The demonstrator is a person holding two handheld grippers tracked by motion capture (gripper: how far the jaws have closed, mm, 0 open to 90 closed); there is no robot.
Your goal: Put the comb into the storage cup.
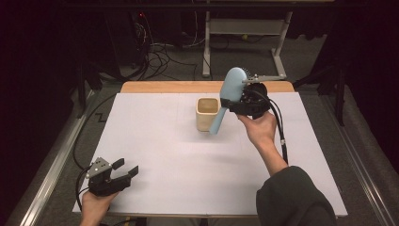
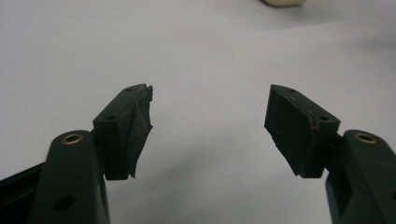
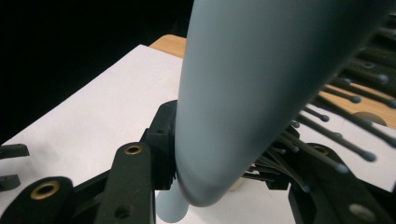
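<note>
Pale blue plastic — a hairbrush (image 1: 229, 96) is clamped in the right gripper (image 1: 237, 101), its jaws closed on the neck where the head meets the handle. It hangs tilted above the white table (image 1: 164, 155), head up and away from the person, handle slanting down just beside a cream square cup (image 1: 206, 113) that stands upright near the far edge; whether handle and cup touch I cannot tell. In the right gripper view the brush's dark bristles (image 3: 341, 121) fan out to the right. The left gripper (image 1: 126, 168) rests low at the near left corner, well apart from the cup, jaws spread wide with nothing between them. No brand, label or writing can be read on brush, cup or grippers.
</note>
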